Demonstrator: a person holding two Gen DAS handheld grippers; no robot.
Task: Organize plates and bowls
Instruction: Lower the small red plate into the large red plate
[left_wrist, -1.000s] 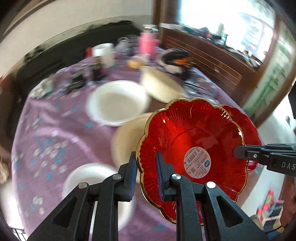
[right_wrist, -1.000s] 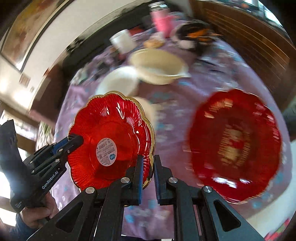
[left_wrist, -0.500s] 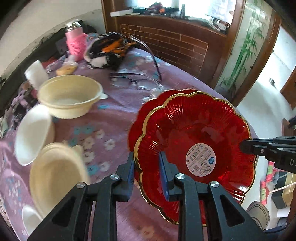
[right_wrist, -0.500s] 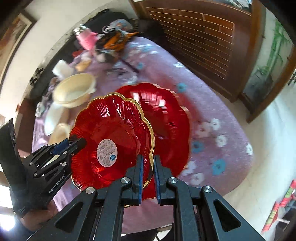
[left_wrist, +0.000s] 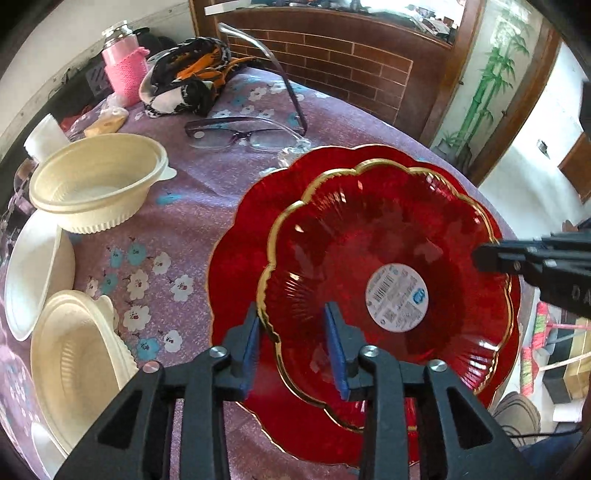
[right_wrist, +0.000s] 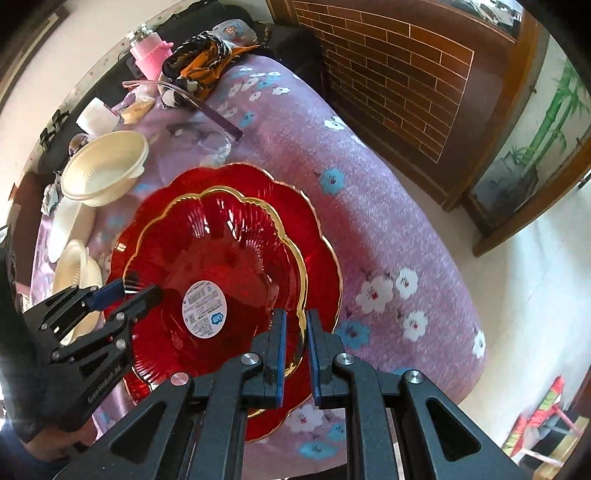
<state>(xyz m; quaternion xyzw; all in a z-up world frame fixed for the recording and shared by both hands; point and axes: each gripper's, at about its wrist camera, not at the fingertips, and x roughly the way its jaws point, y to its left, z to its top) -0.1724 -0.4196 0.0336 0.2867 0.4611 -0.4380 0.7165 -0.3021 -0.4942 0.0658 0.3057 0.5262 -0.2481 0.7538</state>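
A red scalloped plate with a gold rim (left_wrist: 369, 236) (right_wrist: 221, 243) and a round sticker rests inside a larger red plate (left_wrist: 236, 258) (right_wrist: 317, 229) on the purple flowered tablecloth. My left gripper (left_wrist: 295, 347) (right_wrist: 138, 290) straddles the smaller plate's near rim. Its jaws are opening, and the blue pads (left_wrist: 338, 350) stand apart from the rim. My right gripper (right_wrist: 295, 347) (left_wrist: 480, 256) is shut on the opposite rim of the same plate.
A cream bowl (left_wrist: 96, 181) stands to the left, with a white dish (left_wrist: 29, 273) and another cream bowl (left_wrist: 74, 365) nearer. Glasses (left_wrist: 240, 133), a pink bottle (left_wrist: 125, 62) and a patterned cloth (left_wrist: 188, 81) lie beyond. The table's edge (right_wrist: 443, 280) drops off to the right of the plates.
Both grippers carried the gold-rimmed plate across the table and lowered it onto the larger red plate. The left jaws have widened off the rim; the right stays clamped.
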